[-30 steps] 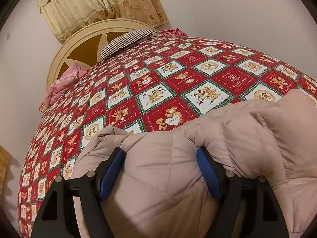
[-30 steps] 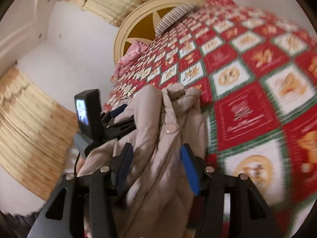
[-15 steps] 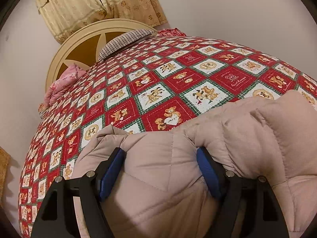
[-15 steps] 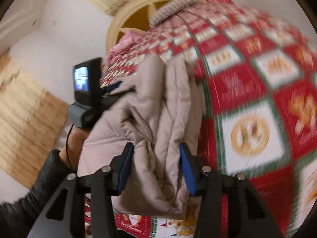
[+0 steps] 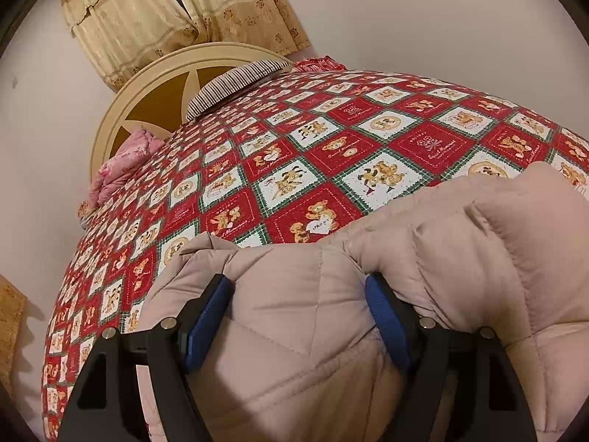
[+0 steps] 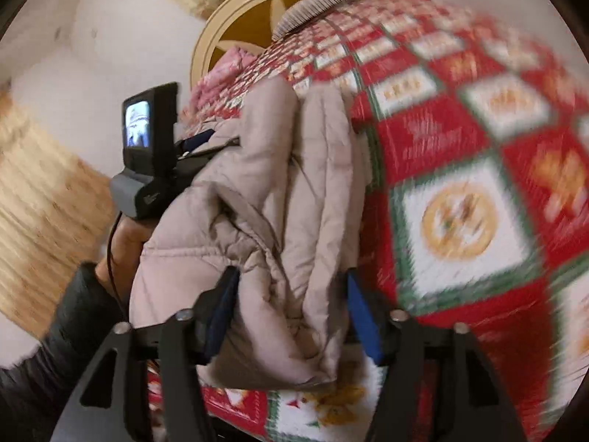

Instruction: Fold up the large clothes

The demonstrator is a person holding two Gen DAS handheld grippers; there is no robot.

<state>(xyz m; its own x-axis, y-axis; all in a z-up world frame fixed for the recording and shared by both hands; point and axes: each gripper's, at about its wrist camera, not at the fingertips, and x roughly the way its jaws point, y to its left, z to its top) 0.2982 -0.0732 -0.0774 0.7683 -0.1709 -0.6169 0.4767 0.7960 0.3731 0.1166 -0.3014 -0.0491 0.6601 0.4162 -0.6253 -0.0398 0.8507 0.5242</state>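
A beige puffy jacket [image 5: 478, 258] lies bunched at the near edge of the bed's red teddy-bear quilt [image 5: 331, 154]. My left gripper [image 5: 296, 283] is shut on a thick fold of it, and both blue pads [image 5: 206, 316] press into the padding. In the right wrist view the jacket [image 6: 276, 184] hangs folded lengthwise between the two grippers. The jaws of my right gripper [image 6: 291, 276] are opening, with the jacket's end still filling the gap and touching both pads. A person's hand [image 6: 125, 243] in a dark sleeve holds the left gripper's body [image 6: 147, 147] at the jacket's far end.
A round cream headboard [image 5: 147, 92] stands at the far end, with a striped pillow [image 5: 228, 84] and a pink blanket [image 5: 125, 162] against it. Yellow curtains [image 5: 165, 11] hang behind. A plain wall runs along the bed's far side. The quilt [image 6: 460, 202] stretches wide to the right.
The right gripper swung right and slightly down over the quilt, squeezed the jacket's end, and its jaws now stand wider. The left gripper kept still with its grip unchanged.
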